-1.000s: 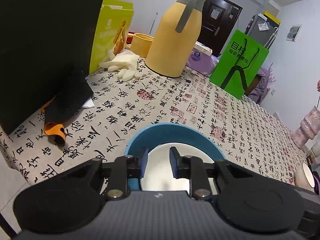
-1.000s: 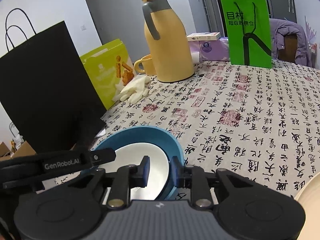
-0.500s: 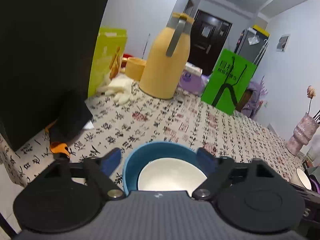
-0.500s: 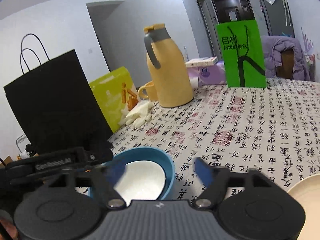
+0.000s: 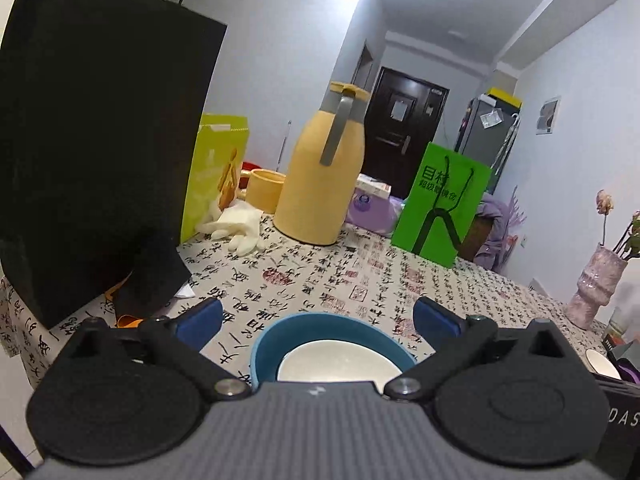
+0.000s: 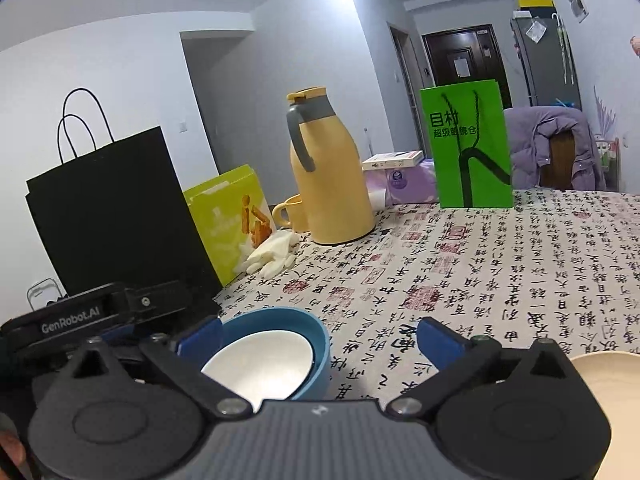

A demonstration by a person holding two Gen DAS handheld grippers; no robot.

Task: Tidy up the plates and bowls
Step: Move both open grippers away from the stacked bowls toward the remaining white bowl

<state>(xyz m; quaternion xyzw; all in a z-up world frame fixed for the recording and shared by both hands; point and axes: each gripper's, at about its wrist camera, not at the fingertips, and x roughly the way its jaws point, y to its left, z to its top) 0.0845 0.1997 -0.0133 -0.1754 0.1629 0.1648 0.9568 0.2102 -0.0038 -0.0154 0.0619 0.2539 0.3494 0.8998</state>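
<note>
Round white bowl (image 5: 338, 364) nests inside glossy blue bowl (image 5: 272, 344) on calligraphy-print tablecloth (image 5: 360, 280).

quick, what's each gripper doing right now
Left gripper: jaws opening wide, holding nothing.
Right gripper: jaws opening wide, holding nothing.

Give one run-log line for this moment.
left claw: opening, empty | right claw: opening, empty | white bowl: inside blue bowl
</note>
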